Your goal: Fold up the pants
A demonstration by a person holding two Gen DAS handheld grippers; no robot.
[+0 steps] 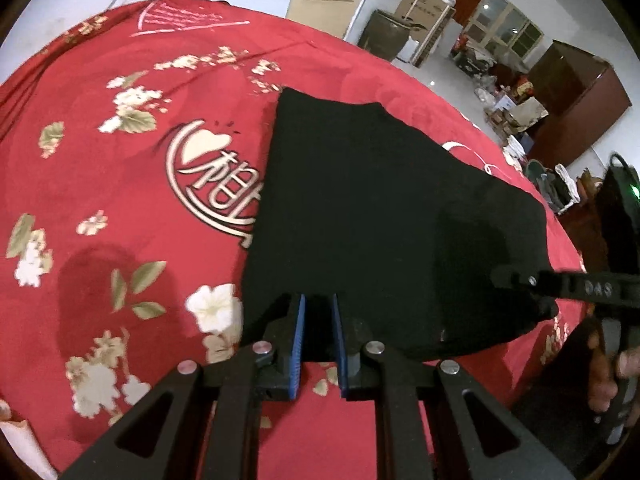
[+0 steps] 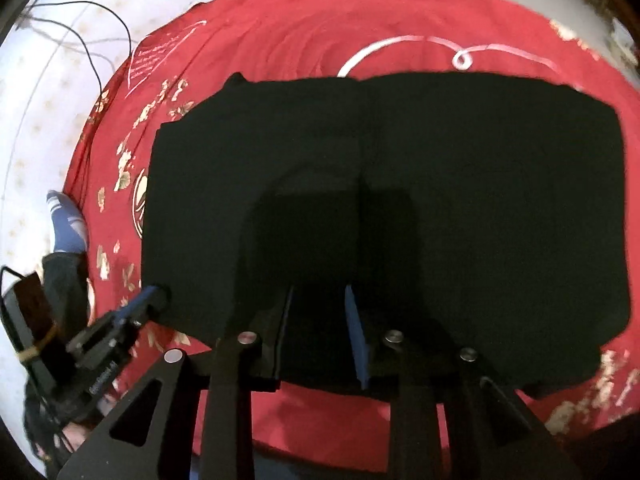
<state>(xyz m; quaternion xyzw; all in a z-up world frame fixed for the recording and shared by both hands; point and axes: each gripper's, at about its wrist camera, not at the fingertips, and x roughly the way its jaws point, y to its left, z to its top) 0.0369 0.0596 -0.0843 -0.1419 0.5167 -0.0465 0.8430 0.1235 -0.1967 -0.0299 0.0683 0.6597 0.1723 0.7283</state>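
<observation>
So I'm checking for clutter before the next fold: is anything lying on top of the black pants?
No, in the right wrist view the black pants show an unbroken dark surface on the red bedspread.

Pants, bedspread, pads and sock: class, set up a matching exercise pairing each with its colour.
Things:
1. pants
2. bedspread
3. pads of the left gripper
4. sock

Colours:
A. red with pale flowers
B. blue and white
C. black
D. blue

Pairs: 1-C, 2-A, 3-D, 4-B
</observation>
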